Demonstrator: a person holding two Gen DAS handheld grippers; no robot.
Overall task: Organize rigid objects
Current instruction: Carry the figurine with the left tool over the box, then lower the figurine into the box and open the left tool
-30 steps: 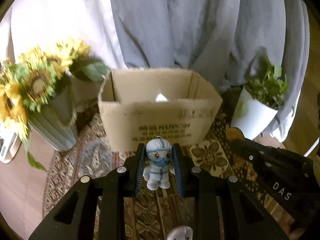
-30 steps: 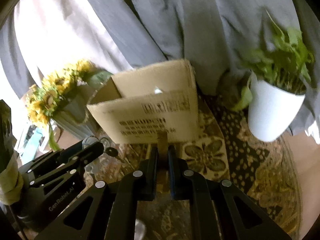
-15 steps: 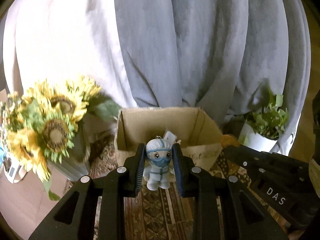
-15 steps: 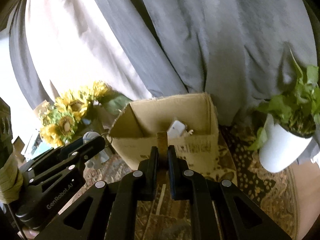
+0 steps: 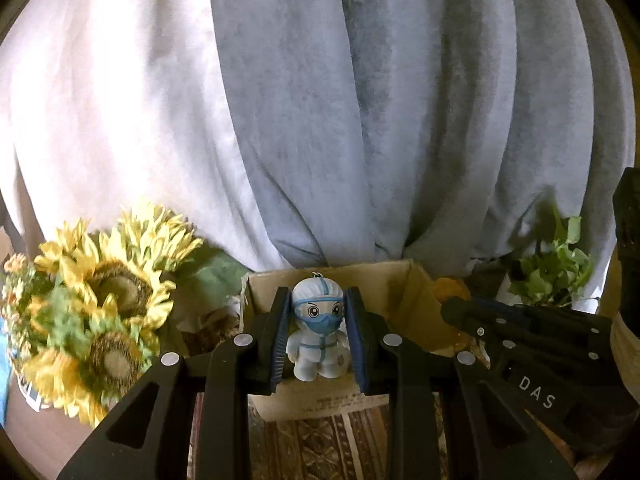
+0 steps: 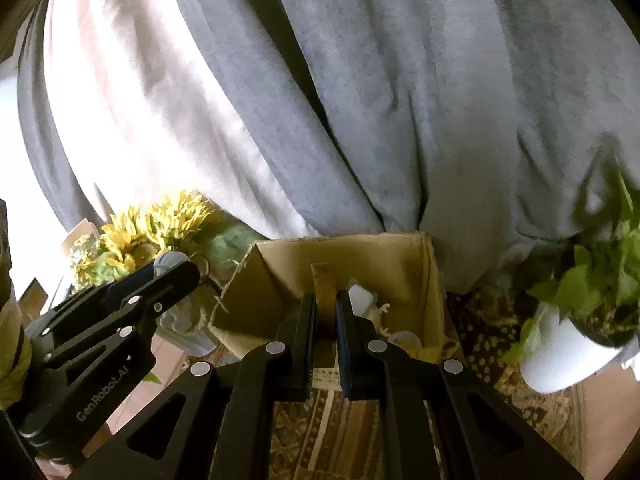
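A small white figurine with a blue mask (image 5: pixel 318 336) stands upright between the pads of my left gripper (image 5: pixel 317 300), which is shut on it. It hangs just above the near rim of an open cardboard box (image 5: pixel 404 284). My right gripper (image 6: pixel 326 300) is shut on a thin tan wooden piece (image 6: pixel 324 278) that sticks up past its fingertips, over the same box (image 6: pixel 276 276). White and pale objects (image 6: pixel 362 296) lie inside the box. Each gripper shows in the other's view: the right gripper (image 5: pixel 520 344) at the right, the left gripper (image 6: pixel 120 320) at the left.
A bunch of sunflowers (image 5: pixel 104 312) stands left of the box. A leafy plant in a white pot (image 6: pixel 560 356) stands to its right. A grey curtain (image 5: pixel 360 120) hangs close behind. Everything rests on a patterned rug (image 6: pixel 496 340).
Both grippers have risen and come nearer the box, so its open top now shows below the fingertips. The figurine and the wooden piece stay gripped.
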